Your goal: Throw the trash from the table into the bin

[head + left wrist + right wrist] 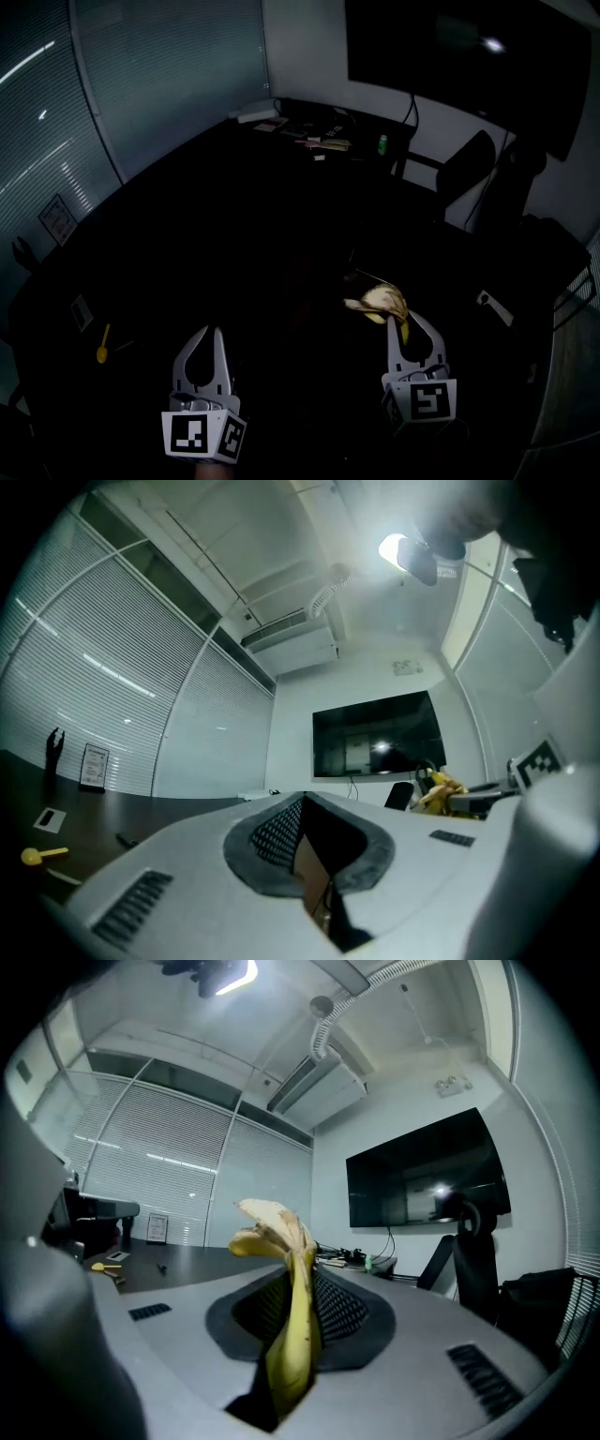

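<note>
Two grippers are held level over a dark table (234,234), whose edges are lost in shadow in the head view. Your right gripper (403,323) is clenched on a banana peel (291,1326). The peel stands upright between the pads with its flaps drooping past the jaw tips, and its lower end is sunk in the gap. Your left gripper (211,330) has its jaws drawn together on a thin brownish scrap (314,878). This scrap is mostly buried in the shadowed slot, too dim to identify, and hidden in the head view. A small yellow object (102,352) lies on the table to your left, its shape unclear. The clutter (314,138) at the far end is too small to name.
</note>
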